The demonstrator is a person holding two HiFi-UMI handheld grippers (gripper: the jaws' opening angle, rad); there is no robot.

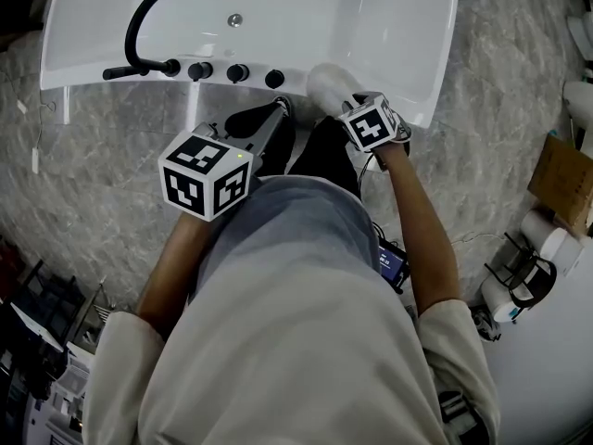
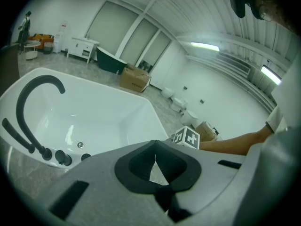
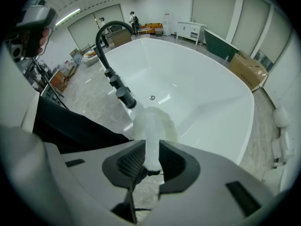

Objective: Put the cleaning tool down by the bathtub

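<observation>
My right gripper (image 1: 347, 108) (image 3: 151, 163) is shut on the white handle of the cleaning tool (image 1: 329, 86) (image 3: 151, 126). The tool's fluffy white head hangs over the near rim of the white bathtub (image 1: 371, 26) (image 3: 202, 93), just right of the black knobs (image 1: 215, 70) (image 3: 123, 96). A curved black faucet (image 1: 139, 26) (image 3: 104, 34) rises from the rim's left part. My left gripper (image 1: 281, 109) (image 2: 155, 172) hovers to the left of the right one, near the tub's edge, with its jaws closed and nothing between them. The tub (image 2: 94, 117) fills the left gripper view.
The grey marble floor (image 1: 482, 119) surrounds the tub. A cardboard box (image 1: 561, 179) and white fixtures (image 1: 542, 239) stand at the right. A small lit screen (image 1: 391, 263) hangs at the person's waist. Another box (image 3: 247, 65) and distant people (image 3: 134, 18) lie beyond the tub.
</observation>
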